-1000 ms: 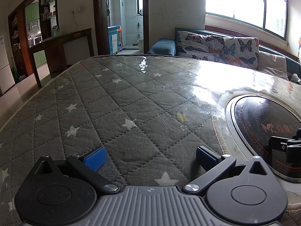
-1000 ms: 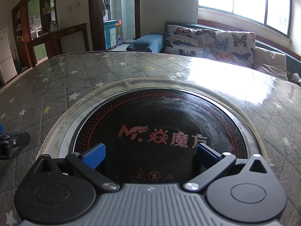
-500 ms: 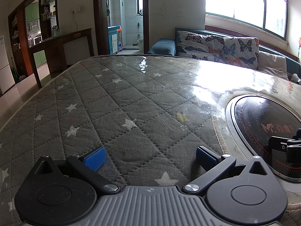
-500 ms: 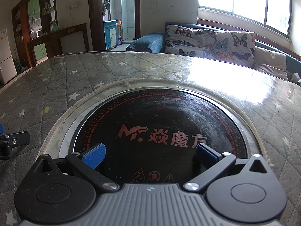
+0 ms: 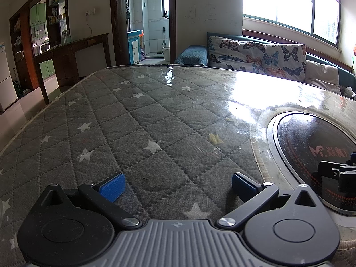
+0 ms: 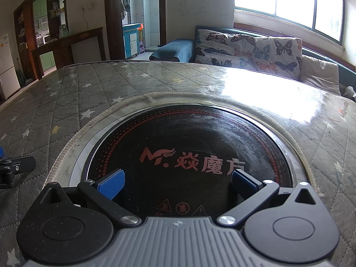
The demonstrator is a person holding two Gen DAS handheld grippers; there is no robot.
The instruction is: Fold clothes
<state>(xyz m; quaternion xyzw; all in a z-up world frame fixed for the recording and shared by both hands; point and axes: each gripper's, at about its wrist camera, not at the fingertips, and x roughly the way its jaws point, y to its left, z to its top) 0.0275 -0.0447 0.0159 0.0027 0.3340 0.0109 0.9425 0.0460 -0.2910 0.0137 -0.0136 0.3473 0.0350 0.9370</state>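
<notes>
No garment shows in either view. My left gripper (image 5: 176, 184) is open and empty, low over the grey quilted table cover with white stars (image 5: 138, 120). My right gripper (image 6: 178, 183) is open and empty, low over the round black induction cooktop (image 6: 189, 146) set into the table. The right gripper's side shows at the right edge of the left wrist view (image 5: 338, 173). The left gripper's side shows at the left edge of the right wrist view (image 6: 13, 169).
The cooktop (image 5: 316, 153) lies to the right of the left gripper. A sofa with butterfly cushions (image 5: 255, 53) stands behind the table under the window. A dark wooden counter (image 5: 71, 51) and a doorway (image 5: 146, 20) are at the back left.
</notes>
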